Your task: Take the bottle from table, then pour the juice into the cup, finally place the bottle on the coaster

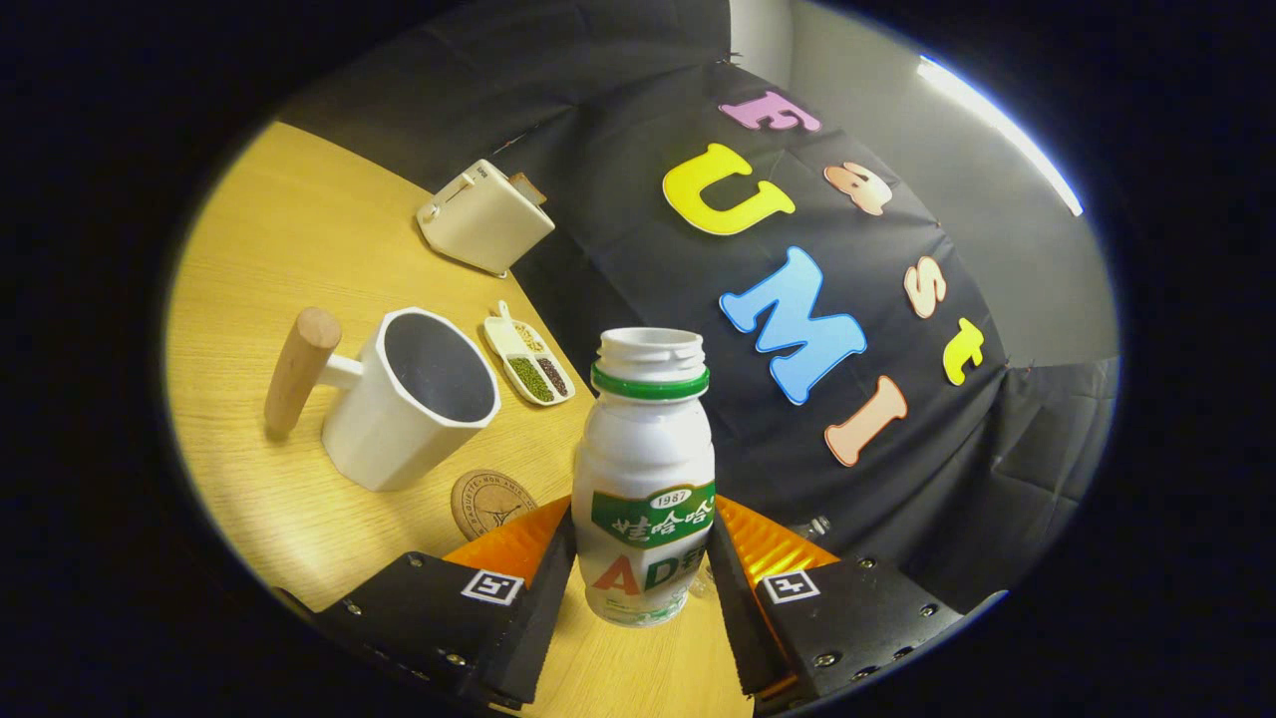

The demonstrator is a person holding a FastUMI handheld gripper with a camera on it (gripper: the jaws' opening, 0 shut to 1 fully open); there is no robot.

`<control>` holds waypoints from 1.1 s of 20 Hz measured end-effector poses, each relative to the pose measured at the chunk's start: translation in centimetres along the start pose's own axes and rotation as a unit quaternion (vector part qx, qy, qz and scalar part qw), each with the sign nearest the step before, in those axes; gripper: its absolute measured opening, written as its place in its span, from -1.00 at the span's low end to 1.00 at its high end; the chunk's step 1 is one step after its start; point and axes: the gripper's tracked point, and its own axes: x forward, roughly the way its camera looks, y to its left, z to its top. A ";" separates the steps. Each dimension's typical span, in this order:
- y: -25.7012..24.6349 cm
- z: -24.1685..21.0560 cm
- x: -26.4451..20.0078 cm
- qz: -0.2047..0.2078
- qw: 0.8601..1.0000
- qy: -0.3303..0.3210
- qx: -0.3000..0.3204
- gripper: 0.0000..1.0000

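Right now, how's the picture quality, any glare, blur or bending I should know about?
Gripper view: fisheye bends the table edge; the bottle between the hand-held gripper fingers is sharp, as are the cup and coaster; a ceiling light strip glares; the cup's handle casts a soft shadow on the table.

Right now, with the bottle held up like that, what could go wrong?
1. The bottle has no cap and the tool holds it tilted, so juice could spill on the table before it reaches the cup.
2. The fingers press only on its lower part, so it might slip or twist while pouring.
3. The coaster lies right beside the cup, so setting the bottle down there could bump the cup.
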 end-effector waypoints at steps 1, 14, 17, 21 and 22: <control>0.2 0.1 0.2 0.002 1.000 0.002 -0.008 0.44; -0.8 2.2 -0.2 -0.076 0.981 -0.007 -0.177 0.39; -0.8 3.1 -0.4 -0.088 0.974 -0.014 -0.206 0.38; -0.7 3.4 -0.3 -0.085 0.971 -0.012 -0.224 0.38; -0.8 3.4 -0.3 -0.086 0.969 -0.010 -0.231 0.38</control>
